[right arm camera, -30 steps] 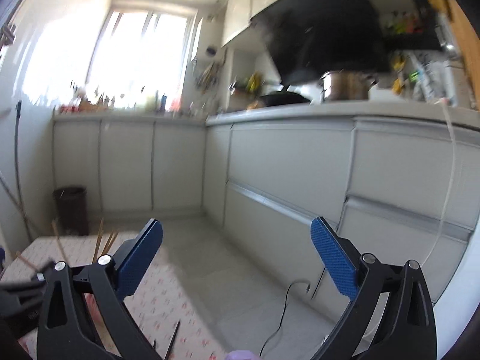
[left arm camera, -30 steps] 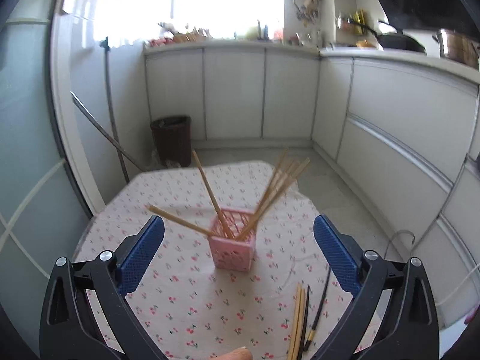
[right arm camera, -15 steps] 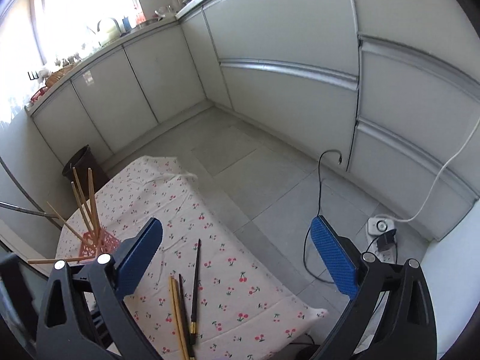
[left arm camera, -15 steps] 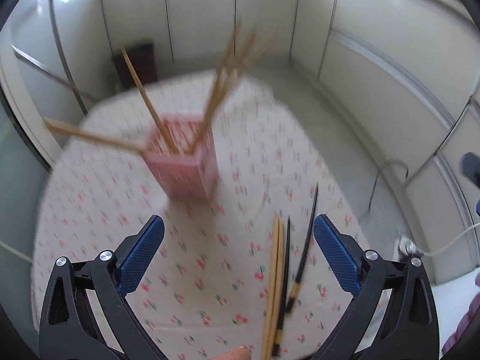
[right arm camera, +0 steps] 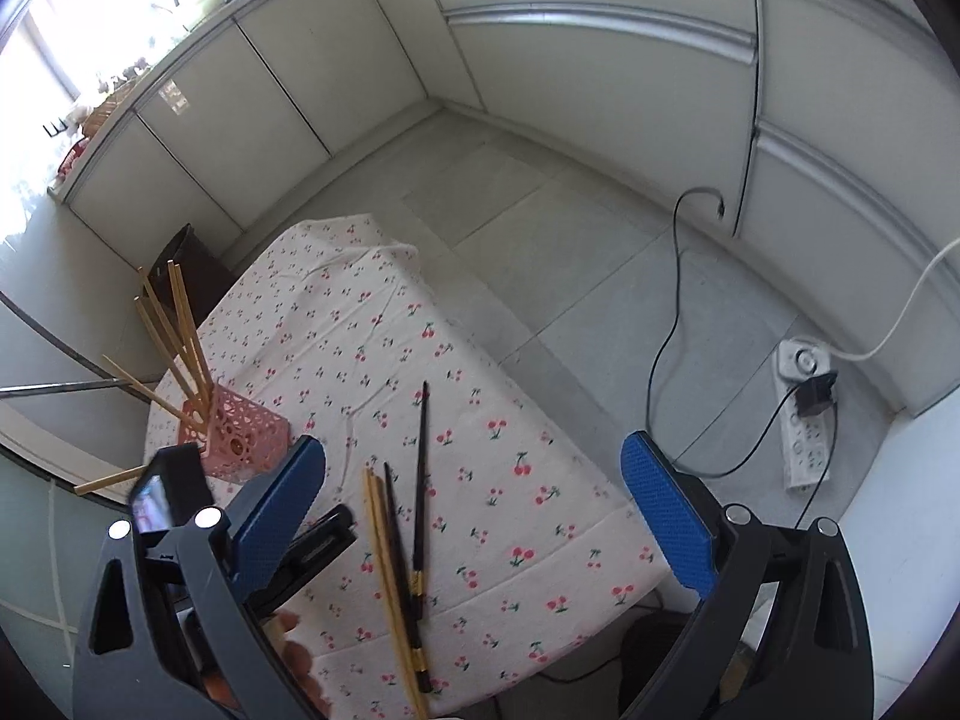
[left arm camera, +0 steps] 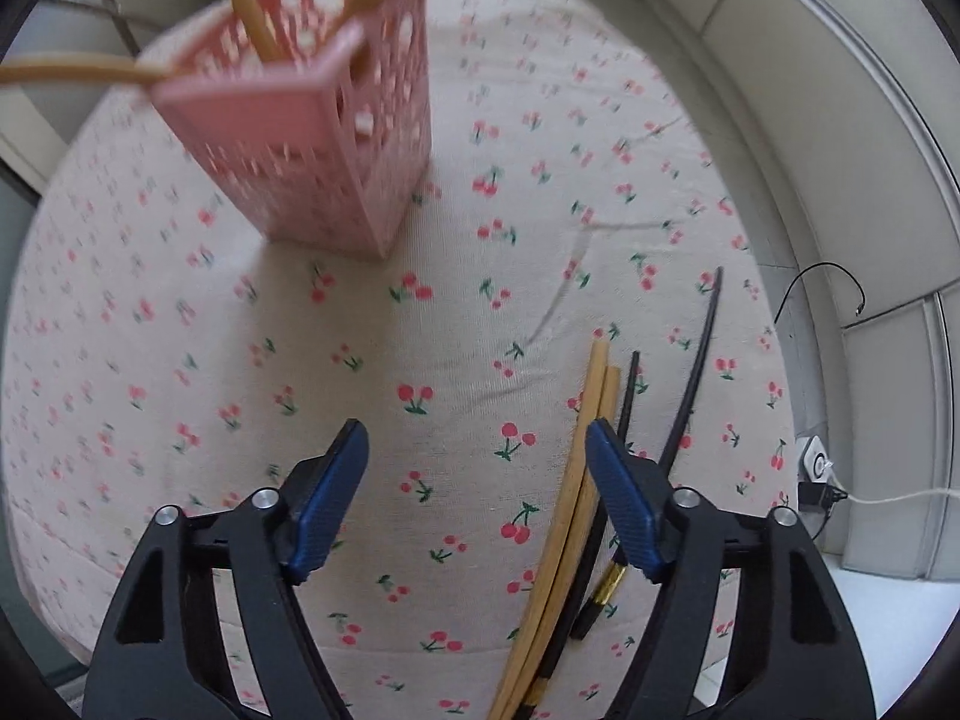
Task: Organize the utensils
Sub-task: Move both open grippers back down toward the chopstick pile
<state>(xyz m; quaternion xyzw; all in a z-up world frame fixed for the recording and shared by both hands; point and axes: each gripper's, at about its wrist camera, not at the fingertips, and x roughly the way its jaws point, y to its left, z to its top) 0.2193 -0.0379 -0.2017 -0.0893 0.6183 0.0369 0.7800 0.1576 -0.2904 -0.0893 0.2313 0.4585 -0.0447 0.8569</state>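
A pink perforated holder (left arm camera: 336,138) (right arm camera: 237,435) stands on the cherry-print tablecloth (left arm camera: 300,390) with several wooden chopsticks (right arm camera: 174,330) leaning out of it. Two wooden chopsticks (left arm camera: 570,516) (right arm camera: 390,588) and two black chopsticks (left arm camera: 690,396) (right arm camera: 420,480) lie loose near the table's front right. My left gripper (left arm camera: 477,504) is open and empty, low over the cloth just left of the loose chopsticks. My right gripper (right arm camera: 474,516) is open and empty, higher up over the table's near edge.
The small table (right arm camera: 336,276) stands on a grey tiled floor between white kitchen cabinets (right arm camera: 570,60). A power strip with cables (right arm camera: 804,396) lies on the floor to the right. A dark bin (right arm camera: 186,258) stands behind the table.
Both grippers have tilted down toward the table. My left gripper has dropped close to the cloth near the loose chopsticks and its jaws have narrowed. Nothing was picked up.
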